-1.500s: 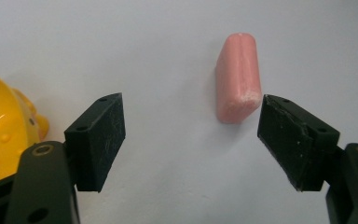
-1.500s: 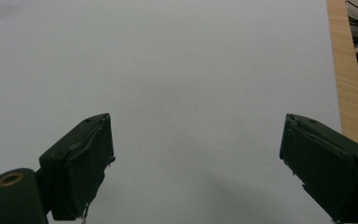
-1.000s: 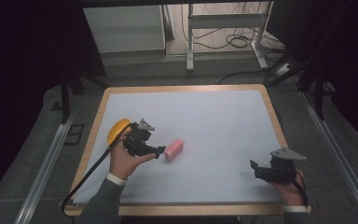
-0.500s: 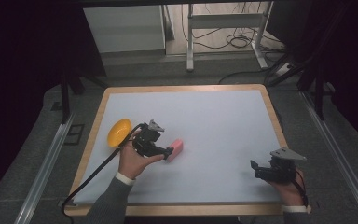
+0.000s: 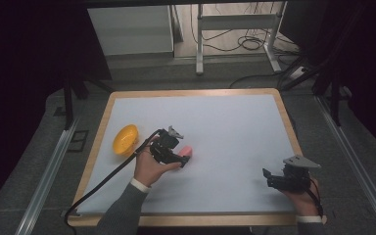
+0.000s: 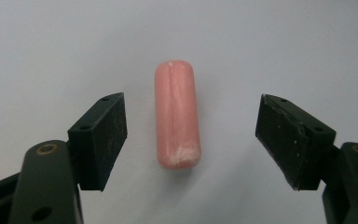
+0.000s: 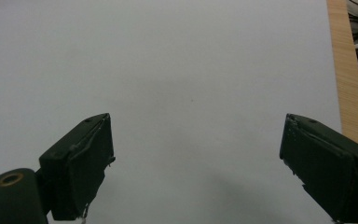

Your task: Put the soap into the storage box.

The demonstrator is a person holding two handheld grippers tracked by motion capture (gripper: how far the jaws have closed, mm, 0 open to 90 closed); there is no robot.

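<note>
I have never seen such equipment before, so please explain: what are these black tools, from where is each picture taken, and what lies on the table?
A person sits at a table and holds a two-jaw hand gripper in each hand. The high view looks down from above. There the left gripper reaches a pink sausage-shaped piece, with a yellow bowl further left. The right gripper waits near the table's right edge. The other two pictures come from cameras riding on the grippers. The left gripper view shows open jaws on either side of the pink piece, not touching it. The right gripper view shows open jaws over bare white surface. Nothing is held.
</note>
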